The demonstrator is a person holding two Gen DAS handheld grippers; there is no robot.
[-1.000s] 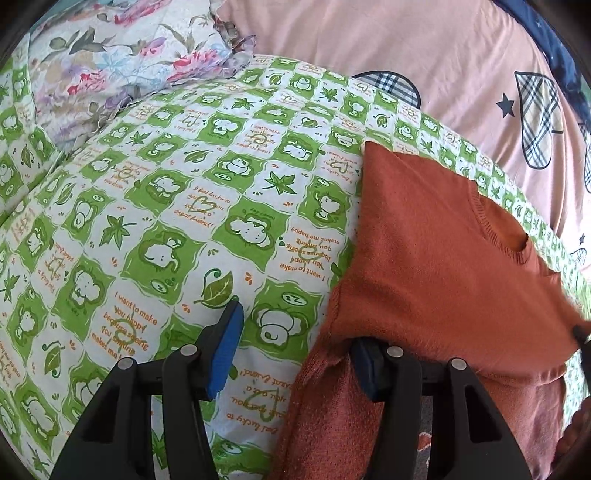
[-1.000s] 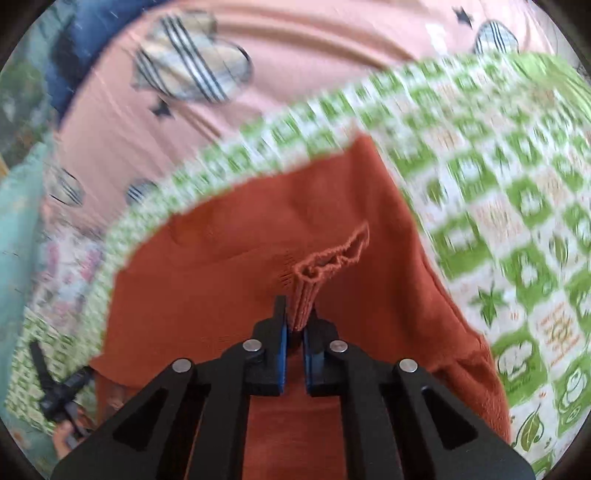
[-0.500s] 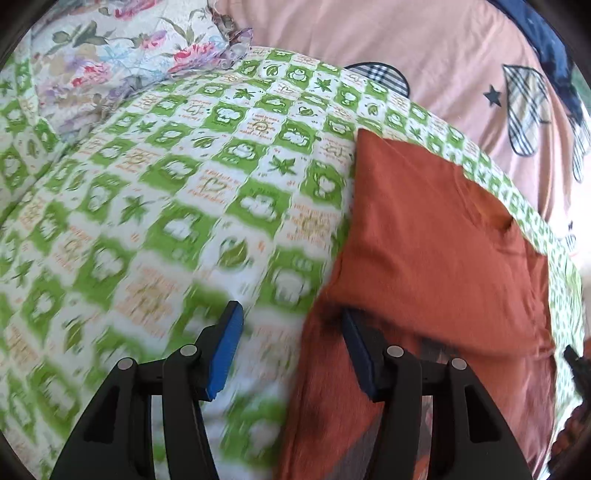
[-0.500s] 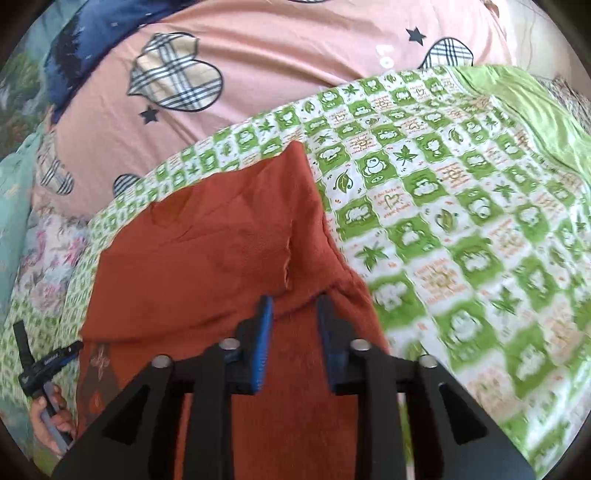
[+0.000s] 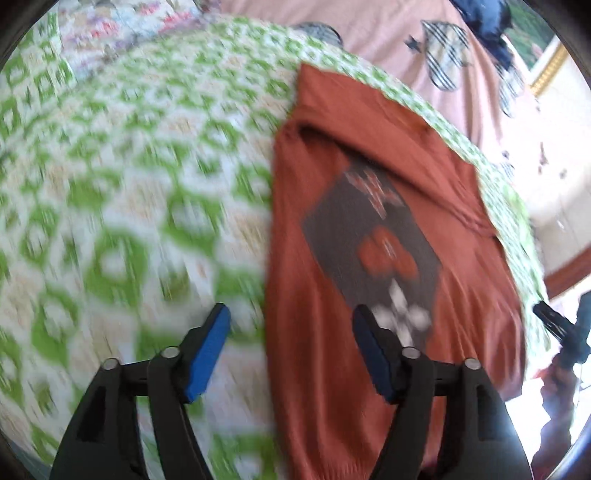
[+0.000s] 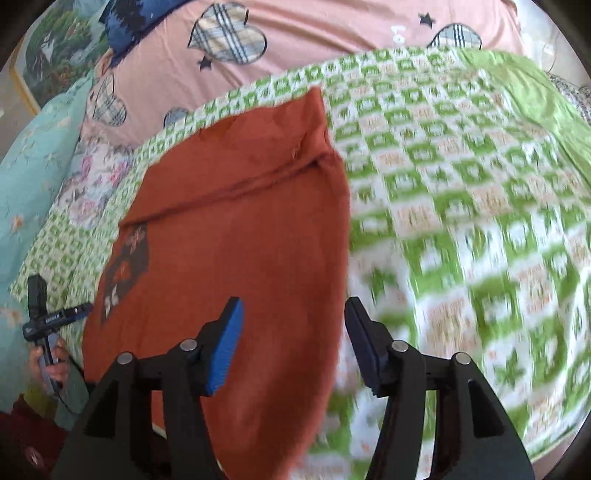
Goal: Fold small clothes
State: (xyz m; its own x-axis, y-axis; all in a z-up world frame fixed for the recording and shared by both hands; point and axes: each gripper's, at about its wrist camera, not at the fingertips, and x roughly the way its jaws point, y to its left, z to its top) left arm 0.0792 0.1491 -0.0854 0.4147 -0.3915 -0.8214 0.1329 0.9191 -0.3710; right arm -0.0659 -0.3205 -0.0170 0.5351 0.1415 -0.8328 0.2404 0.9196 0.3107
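A rust-orange knit top (image 5: 373, 229) lies on the green-and-white patterned bedspread (image 5: 122, 192), its far part folded down over itself, a dark grey diamond print showing. My left gripper (image 5: 290, 347) is open and empty above the top's left edge. In the right wrist view the top (image 6: 236, 240) lies lengthwise, and my right gripper (image 6: 293, 343) is open and empty over its right edge. The other hand-held gripper (image 6: 46, 314) shows at the far left of that view.
A pink quilt with plaid hearts (image 6: 332, 33) lies beyond the bedspread (image 6: 461, 206). A floral pillow (image 5: 122, 22) is at the far left, a teal pillow (image 6: 33, 155) beside it. The bed's edge and a wall run along the right (image 5: 554, 206).
My right gripper let go of the pinched cloth and opened wide. Both grippers pulled back and up from the top. The folded-over part now lies flat at the far end.
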